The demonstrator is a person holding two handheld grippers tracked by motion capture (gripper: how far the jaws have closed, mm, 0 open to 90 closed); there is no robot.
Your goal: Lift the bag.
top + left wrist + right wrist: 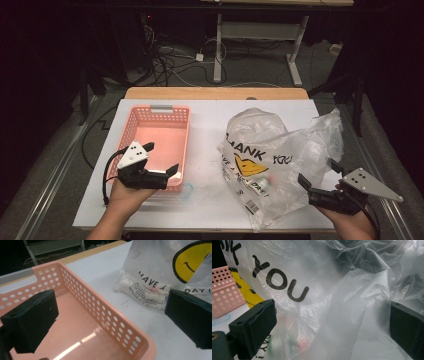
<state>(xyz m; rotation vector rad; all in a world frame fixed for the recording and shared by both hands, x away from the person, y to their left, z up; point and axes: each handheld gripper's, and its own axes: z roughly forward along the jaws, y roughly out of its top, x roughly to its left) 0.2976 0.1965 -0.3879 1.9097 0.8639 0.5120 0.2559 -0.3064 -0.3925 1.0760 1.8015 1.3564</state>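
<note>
A pink perforated basket (160, 109) stands empty on the left half of the white table top (210, 120). My left gripper (161, 158) hovers over the basket's near right corner, open with nothing between its jaws; in the left gripper view the gripper (112, 315) straddles the basket wall (100, 312). A crumpled translucent bag (280, 145) printed "THANK YOU" with a yellow smiley lies on the right, small items dimly visible inside. My right gripper (319, 173) is at the bag's near right edge, open. In the right gripper view the bag's film (324, 277) bulges between the wide jaws of the gripper (330, 325), untouched by the pads.
A faint bluish mark (187, 190) sits on the table just in front of the basket. The wooden table edge (215, 93) runs along the back. Beyond it, cables (170, 65) lie on the floor beside another desk's white legs (218, 50).
</note>
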